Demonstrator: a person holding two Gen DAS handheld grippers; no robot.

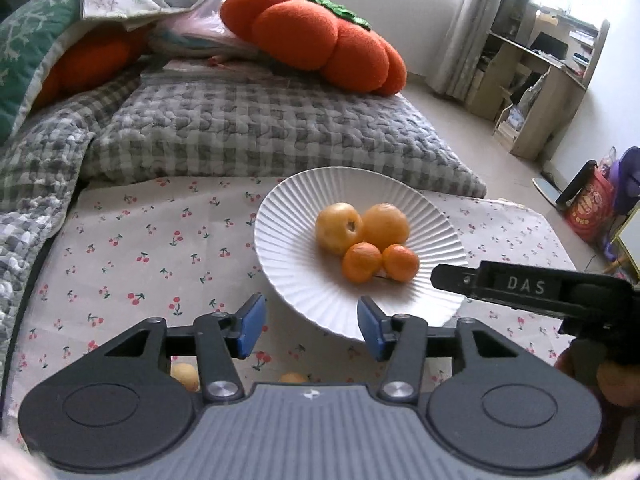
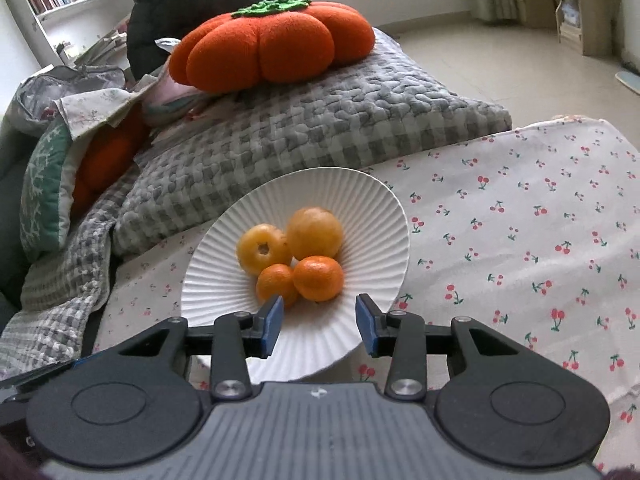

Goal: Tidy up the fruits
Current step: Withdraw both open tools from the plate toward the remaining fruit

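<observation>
We hover 2 empty grippers over a ribbed white plate [image 1: 304, 200] on a cherry-print cloth [image 1: 132, 248], fruit-sorting part done. The left gripper [image 1: 311, 326] stands with jaws apart, nothing between its blue pads [image 1: 251, 328]; the right gripper [image 2: 319, 325] is likewise parted and empty above the plate's near rim. On the plate sit 4 fruits: 2 yellow fruits [image 1: 339, 227] at 12 o'clock, touching, and 2 small mandarins [image 1: 361, 262] at 6 o'clock, nestled against them. 2 more fruits [image 1: 185, 375] peek out on the cloth beneath the left gripper, at 7 o'clock of the plate. We judge these come next: lower squarely, straddle 1 fruit, close gently so it cannot roll.
</observation>
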